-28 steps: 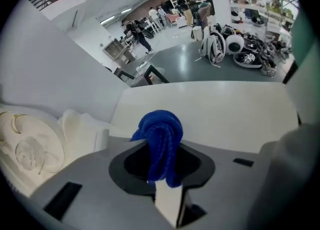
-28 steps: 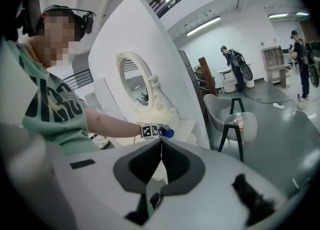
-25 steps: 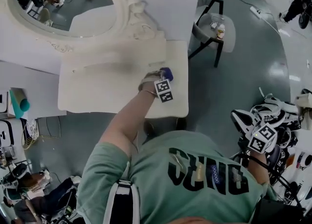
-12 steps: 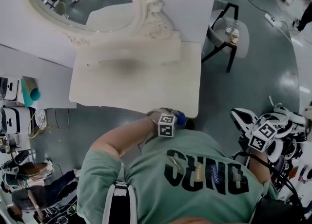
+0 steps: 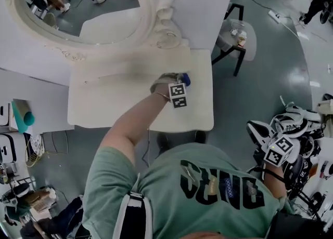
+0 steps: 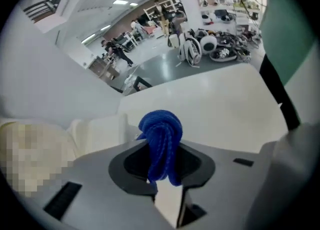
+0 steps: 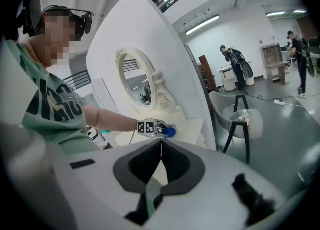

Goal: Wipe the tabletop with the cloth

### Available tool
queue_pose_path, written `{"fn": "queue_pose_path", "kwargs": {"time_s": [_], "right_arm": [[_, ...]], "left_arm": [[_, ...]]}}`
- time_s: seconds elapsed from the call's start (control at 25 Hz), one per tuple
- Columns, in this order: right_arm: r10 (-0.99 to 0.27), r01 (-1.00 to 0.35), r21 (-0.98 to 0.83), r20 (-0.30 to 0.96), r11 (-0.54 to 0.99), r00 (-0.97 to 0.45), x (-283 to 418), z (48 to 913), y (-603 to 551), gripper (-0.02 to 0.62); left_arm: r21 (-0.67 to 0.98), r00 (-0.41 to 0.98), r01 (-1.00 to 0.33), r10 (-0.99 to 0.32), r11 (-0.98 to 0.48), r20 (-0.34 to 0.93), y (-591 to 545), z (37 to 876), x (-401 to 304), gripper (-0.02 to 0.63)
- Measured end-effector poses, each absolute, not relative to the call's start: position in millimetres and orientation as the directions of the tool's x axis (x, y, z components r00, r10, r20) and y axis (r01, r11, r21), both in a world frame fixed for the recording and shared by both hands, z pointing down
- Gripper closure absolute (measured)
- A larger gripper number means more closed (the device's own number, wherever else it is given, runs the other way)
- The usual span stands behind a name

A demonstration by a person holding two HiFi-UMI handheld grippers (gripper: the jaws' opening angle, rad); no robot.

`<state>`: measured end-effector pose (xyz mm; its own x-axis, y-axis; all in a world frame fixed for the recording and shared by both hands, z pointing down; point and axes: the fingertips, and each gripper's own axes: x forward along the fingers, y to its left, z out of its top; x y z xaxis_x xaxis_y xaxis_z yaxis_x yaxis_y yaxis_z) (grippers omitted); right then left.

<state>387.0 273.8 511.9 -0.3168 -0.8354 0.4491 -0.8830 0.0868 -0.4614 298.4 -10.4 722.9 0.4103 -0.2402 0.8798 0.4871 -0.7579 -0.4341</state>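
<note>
- My left gripper (image 5: 182, 82) is extended over the white rectangular tabletop (image 5: 114, 105). It sits at the right rear part of the surface, near the foot of the cream oval mirror with the ornate carved frame (image 5: 156, 22).
- Its jaws are clamped on the blue bunched cloth (image 6: 160, 134). The left gripper view shows the fabric pinched between both pads.
- Cloth orientation: the long axis runs along the jaw line, from the pinch point forward past the tips. It ends in a rounded, twisted wad pointing away from me.
- In the head view that wad points toward the rear right corner of the tabletop.
- Contact: the cloth sits low at the tabletop, but I cannot confirm that it is pressed against the surface.
- My right gripper (image 7: 161, 159) has its jaws together with nothing between them. It hangs at my right side, well apart from the table, just beside a heap of black-and-white equipment (image 5: 291, 123) on the floor.
- A grey chair with black legs (image 5: 235, 36) stands to the right of the table.
</note>
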Motion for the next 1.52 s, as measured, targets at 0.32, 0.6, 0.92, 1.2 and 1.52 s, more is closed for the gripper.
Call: {"fn": "queue_pose_path", "kwargs": {"time_s": [0.32,0.6,0.92,1.2,1.52], "right_arm": [[-0.827,-0.888,-0.452,0.466,0.082,-0.313,373,511,263,0.583],[-0.822,-0.878,-0.456,0.44,0.144,-0.363,361,509,244,0.583],[-0.796,-0.856,-0.476,0.431,0.199,-0.424,342,518,223,0.583],[-0.81,-0.866,-0.473,0.438,0.161,-0.39,342,512,226,0.583],[-0.817,-0.886,-0.455,0.473,0.095,-0.33,345,511,253,0.583]], "left_arm": [[-0.372,0.363,0.452,-0.214,-0.811,0.907,-9,752,296,0.499],[-0.185,0.341,0.594,0.036,-0.782,0.939,105,745,216,0.5],[0.131,0.259,0.627,0.364,-0.768,0.895,205,741,144,0.499],[-0.188,0.451,0.448,0.039,-0.874,0.892,42,721,210,0.499],[-0.342,0.38,0.485,-0.158,-0.805,0.911,-45,748,236,0.499]]}}
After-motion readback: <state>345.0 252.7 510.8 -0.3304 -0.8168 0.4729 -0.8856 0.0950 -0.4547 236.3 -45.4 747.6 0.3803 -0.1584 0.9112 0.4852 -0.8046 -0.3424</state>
